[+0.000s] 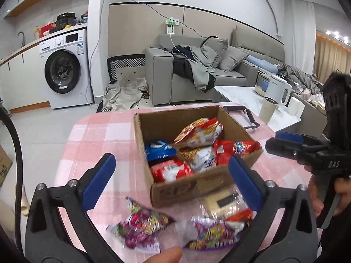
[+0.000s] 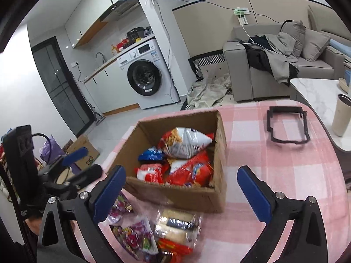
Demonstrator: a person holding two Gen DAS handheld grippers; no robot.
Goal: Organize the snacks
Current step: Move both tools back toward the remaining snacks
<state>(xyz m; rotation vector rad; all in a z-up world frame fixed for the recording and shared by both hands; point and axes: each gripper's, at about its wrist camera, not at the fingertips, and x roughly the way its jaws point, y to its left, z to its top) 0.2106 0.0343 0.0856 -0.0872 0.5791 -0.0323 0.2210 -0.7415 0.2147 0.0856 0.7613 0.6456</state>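
An open cardboard box (image 1: 190,188) stands on the pink checked tablecloth (image 1: 92,135) and holds several snack packets, among them a red-and-white one (image 1: 199,131) on top and a blue one (image 1: 159,150). In front of it lie loose purple candy packs (image 1: 142,225) and a clear biscuit packet (image 1: 221,201). My left gripper (image 1: 171,157) is open above these packs, its pads touching nothing. In the right wrist view the box (image 2: 175,195), the purple packs (image 2: 133,236) and the clear packet (image 2: 175,223) show below my open right gripper (image 2: 181,169). Each gripper appears in the other's view: right gripper (image 1: 283,142), left gripper (image 2: 84,163).
A black rectangular frame (image 2: 287,127) lies on the cloth right of the box. Beyond the table edge a white marble table (image 2: 318,92) carries a beige cup (image 2: 341,116) and a white kettle (image 1: 278,89). A grey sofa and a washing machine stand farther back. A thumb (image 1: 166,254) shows at the bottom.
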